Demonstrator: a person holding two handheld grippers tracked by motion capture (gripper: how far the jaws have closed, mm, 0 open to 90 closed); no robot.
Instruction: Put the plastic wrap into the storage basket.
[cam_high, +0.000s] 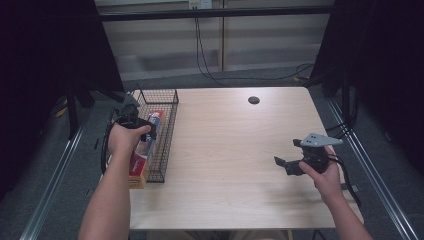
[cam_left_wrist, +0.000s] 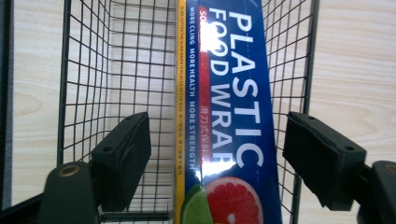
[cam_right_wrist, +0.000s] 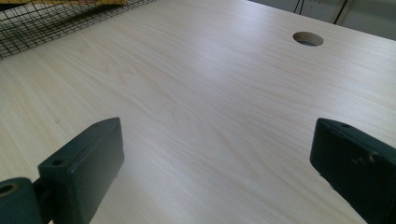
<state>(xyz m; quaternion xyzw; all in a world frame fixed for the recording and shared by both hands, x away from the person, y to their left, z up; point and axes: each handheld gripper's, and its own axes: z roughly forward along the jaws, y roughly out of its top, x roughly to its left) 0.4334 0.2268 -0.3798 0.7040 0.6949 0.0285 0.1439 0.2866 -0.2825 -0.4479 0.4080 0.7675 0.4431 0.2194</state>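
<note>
Both jaws of my left gripper (cam_left_wrist: 217, 158) stood apart, one on each side of the plastic wrap box (cam_left_wrist: 229, 116), neither touching it. That box lay lengthwise in the wire basket (cam_high: 170, 107) at the left edge of the table (cam_high: 240, 150), its near end poking out past the basket's front. A second boxy thing seemed to sit under or beside it at that near end, but from above I couldn't tell. My right gripper (cam_high: 290, 165) hung over the bare wood, well apart from the basket, jaws spread and holding nothing.

To do the grab well, I judged I should centre the jaws on the box, go lower between the mesh walls without snagging wire, then close across the narrow width.

Count: one basket, one wrap box for sure, two grippers, one round cable hole (cam_high: 254, 100) in the table.
</note>
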